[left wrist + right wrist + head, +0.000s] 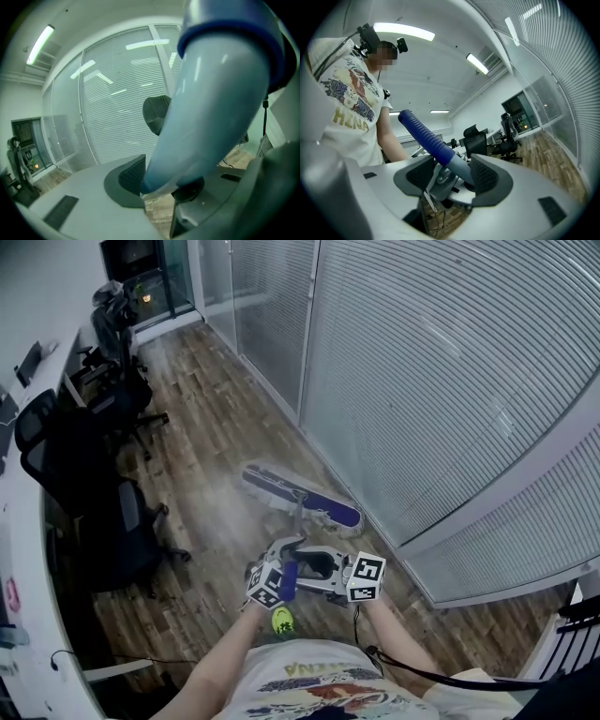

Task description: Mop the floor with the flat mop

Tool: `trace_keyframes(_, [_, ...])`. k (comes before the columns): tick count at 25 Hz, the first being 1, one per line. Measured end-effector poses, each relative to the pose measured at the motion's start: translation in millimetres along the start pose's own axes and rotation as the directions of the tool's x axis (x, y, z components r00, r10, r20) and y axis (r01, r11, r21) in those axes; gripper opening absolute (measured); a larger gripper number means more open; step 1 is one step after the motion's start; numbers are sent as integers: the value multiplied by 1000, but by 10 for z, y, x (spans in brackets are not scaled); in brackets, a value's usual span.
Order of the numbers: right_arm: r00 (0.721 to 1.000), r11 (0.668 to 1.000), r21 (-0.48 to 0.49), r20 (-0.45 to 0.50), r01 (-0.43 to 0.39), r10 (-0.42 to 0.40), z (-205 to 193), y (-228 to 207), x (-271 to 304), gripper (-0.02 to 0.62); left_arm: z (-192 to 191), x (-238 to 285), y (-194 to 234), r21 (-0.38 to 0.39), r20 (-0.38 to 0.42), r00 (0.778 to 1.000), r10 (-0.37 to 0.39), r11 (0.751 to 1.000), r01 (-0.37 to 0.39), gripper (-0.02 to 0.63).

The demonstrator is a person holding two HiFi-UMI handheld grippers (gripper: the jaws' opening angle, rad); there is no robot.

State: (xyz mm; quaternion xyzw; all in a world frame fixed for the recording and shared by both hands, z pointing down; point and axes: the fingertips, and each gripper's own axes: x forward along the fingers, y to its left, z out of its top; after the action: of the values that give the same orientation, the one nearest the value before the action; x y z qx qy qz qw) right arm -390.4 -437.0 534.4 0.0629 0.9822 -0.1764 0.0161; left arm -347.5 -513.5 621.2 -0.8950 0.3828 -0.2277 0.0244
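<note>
The flat mop's head, white with a blue-purple pad, lies on the wooden floor close to the glass wall. Its handle rises toward me, and both grippers hold it in front of my body. My left gripper is shut on the pale shaft, which fills most of the left gripper view. My right gripper comes in from the right and is shut on the handle just below the ribbed blue grip, with a dark pad on each side.
Black office chairs and a white desk line the left side. A glass wall with blinds runs along the right. A strip of wooden floor leads away between them. A black cable hangs at my right arm.
</note>
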Motion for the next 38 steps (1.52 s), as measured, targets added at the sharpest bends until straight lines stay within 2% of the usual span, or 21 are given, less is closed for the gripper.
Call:
trace_keyframes(5, [999,1000,12,30,19,-19,-97,351,-279,236,79,-55,-444,11,-20,1000,-9,1000,9,75])
trace_keyframes(9, [998,999,29,51,31,-33,-255,771,-635,236,155,-108,-988,23,-45,999,-3,1000,4,75])
trace_keyframes(13, [996,997,61,76,40,-45,-488,1285,-1101,236,247,-158,-1659,31,-64,998,23,999,-21,75])
trace_keyframes(19, [994,996,84,99,29,-37,-834,2176,-1755,236,409,-333,-2740,-14,-64,995,76,997,-77,77])
trace_keyframes(23, [997,997,72,72,-4,-1,-987,2849,-1987,236,483,-606,-3388,-10,-81,992,92,996,-93,77])
trace_keyframes(26, [998,998,61,58,-29,26,-1034,3215,-2038,236,558,-821,-3671,-28,-75,991,112,993,-115,77])
trace_keyframes(29, [999,998,17,14,-53,53,-1137,3564,-2070,236,584,-1026,-3950,-27,-87,988,126,991,-129,77])
trace_keyframes(32, [995,995,-72,-68,-74,69,-1266,3923,-2093,221,515,-1210,-4239,-34,-98,986,133,990,-137,77])
trace_keyframes(38, [990,981,-191,-139,-35,8,-1519,4692,-2114,198,446,-1663,-4863,-66,-88,989,121,990,-127,81])
